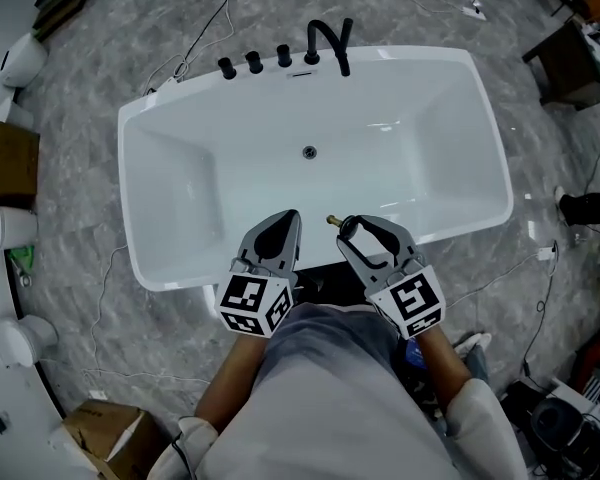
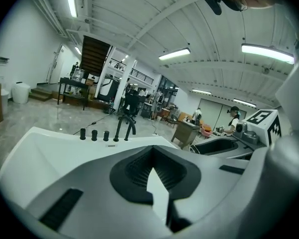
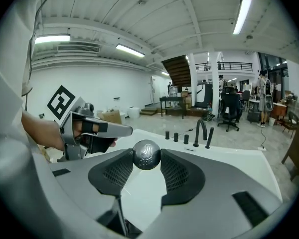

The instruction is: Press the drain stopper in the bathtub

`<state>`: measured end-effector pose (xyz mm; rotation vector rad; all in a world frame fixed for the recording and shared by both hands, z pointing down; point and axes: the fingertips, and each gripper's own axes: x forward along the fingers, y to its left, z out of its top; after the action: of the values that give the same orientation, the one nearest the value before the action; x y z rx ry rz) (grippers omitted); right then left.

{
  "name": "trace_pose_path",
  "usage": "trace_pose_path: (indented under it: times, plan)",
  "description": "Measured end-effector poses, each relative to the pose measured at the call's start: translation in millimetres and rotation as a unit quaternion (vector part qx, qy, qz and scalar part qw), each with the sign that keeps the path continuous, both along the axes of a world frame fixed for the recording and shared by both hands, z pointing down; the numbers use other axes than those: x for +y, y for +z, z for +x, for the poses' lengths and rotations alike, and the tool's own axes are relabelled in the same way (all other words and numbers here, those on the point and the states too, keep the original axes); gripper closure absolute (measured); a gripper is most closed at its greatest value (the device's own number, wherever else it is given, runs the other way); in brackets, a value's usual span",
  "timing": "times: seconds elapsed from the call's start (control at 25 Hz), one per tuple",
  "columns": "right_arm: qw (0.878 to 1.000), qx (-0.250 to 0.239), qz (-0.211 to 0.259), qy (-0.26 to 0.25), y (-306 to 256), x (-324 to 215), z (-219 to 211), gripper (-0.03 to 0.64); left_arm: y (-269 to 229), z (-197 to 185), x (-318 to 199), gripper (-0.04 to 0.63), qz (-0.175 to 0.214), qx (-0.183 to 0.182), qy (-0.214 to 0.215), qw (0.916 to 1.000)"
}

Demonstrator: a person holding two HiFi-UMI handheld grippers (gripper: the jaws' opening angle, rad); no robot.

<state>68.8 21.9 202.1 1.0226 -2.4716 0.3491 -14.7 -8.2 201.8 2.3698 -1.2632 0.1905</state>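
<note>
The white bathtub lies ahead of me with its open drain hole in the middle of the floor. My right gripper hovers over the near rim, shut on the drain stopper. The stopper's round chrome cap sits between the pads, and its brass stem pokes out to the left. Beside it, my left gripper is shut with nothing in it. In the left gripper view the jaw tips meet over the tub.
A black faucet and three black knobs stand on the tub's far rim. Cardboard boxes sit on the marble floor at left, another box at lower left, a wooden table at upper right, and cables trail around.
</note>
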Motion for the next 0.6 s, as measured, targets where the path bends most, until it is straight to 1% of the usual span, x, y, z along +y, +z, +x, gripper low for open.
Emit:
trace_pose_path:
  times: [0.16, 0.32, 0.6]
  plan:
    - [1.000, -0.011, 0.012, 0.014, -20.7, -0.9, -1.7, 0.433, -13.1, -7.5, 0.3, 0.591, 0.017, -0.003, 0.005, 0.9998]
    - [0.999, -0.028, 0.019, 0.022, -34.3, 0.5, -7.1, 0.433, -21.6, -17.9, 0.5, 0.591, 0.023, -0.001, 0.002, 0.9997]
    - [0.999, -0.026, 0.023, 0.020, -43.7, 0.7, -10.4, 0.433, -30.7, -21.8, -2.3, 0.591, 0.031, 0.007, 0.000, 0.9995]
